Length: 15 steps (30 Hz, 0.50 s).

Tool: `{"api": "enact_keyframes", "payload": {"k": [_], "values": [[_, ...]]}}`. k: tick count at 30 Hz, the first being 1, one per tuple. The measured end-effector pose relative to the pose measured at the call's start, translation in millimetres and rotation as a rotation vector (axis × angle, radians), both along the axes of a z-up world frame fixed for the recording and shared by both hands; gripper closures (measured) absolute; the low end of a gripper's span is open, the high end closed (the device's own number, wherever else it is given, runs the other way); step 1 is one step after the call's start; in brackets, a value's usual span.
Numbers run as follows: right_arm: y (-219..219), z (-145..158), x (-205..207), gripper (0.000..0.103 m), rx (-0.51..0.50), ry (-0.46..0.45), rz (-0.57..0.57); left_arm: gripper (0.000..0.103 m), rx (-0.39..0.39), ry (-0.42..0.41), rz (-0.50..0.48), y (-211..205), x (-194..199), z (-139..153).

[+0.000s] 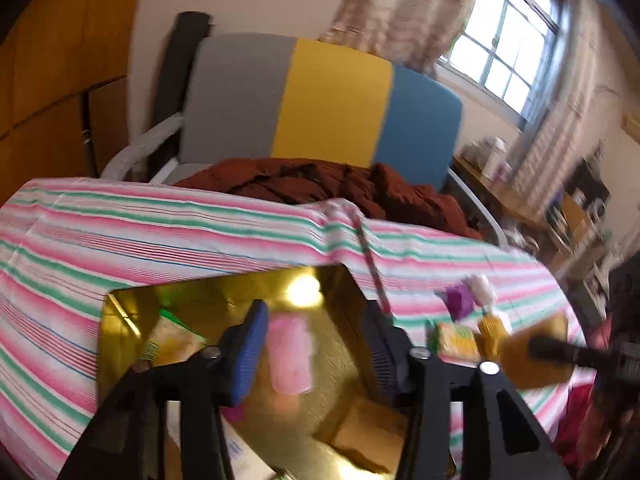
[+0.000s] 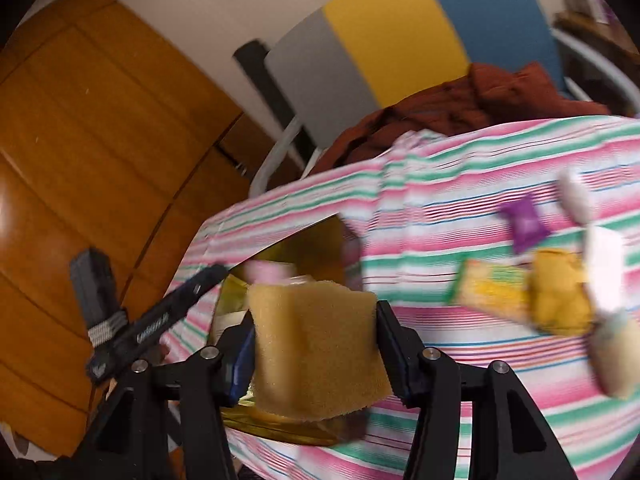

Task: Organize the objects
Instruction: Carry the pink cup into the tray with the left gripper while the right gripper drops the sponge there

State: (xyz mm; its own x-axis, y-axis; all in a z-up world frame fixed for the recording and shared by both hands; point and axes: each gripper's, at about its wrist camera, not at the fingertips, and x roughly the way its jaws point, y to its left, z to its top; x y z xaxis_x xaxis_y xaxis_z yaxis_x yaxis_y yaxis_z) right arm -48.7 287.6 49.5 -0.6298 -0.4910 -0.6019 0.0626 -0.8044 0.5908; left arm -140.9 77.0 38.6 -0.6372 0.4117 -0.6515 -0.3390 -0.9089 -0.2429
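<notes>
My left gripper (image 1: 316, 314) stands open over a shiny gold box (image 1: 128, 312) on the striped cloth. A blurred pink packet (image 1: 290, 356) is between its blue pads, close to the left one and apart from the right one. A green-yellow packet (image 1: 168, 340) and a tan block (image 1: 372, 432) lie in the box. My right gripper (image 2: 316, 316) is shut on a tan sponge (image 2: 316, 352), just right of the gold box (image 2: 316, 236). On the cloth to the right lie a purple packet (image 2: 524, 220), a green-yellow packet (image 2: 488, 288) and a yellow item (image 2: 560, 296).
The table wears a pink, green and white striped cloth (image 1: 160, 232). Behind it stands a grey, yellow and blue chair (image 1: 328, 104) with a rust-brown garment (image 1: 320, 184) on it. A wooden door (image 2: 100, 120) is at the left. White items (image 2: 604, 264) lie at the cloth's right.
</notes>
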Motion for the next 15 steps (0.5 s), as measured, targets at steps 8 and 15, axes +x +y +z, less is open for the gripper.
{"api": "enact_keyframes", "payload": {"k": [8,15], "values": [[-60.6,-8.6,-25.9,0.015,-0.007,-0.035,0.091,0.052,0.067,0.006,0.097,-53.9,16.1,1.3],[-73.0,-16.1,-20.1,0.011,0.010,-0.058,0.095,0.052,0.067,-0.037,0.176,-92.0,41.7,-19.0]]}}
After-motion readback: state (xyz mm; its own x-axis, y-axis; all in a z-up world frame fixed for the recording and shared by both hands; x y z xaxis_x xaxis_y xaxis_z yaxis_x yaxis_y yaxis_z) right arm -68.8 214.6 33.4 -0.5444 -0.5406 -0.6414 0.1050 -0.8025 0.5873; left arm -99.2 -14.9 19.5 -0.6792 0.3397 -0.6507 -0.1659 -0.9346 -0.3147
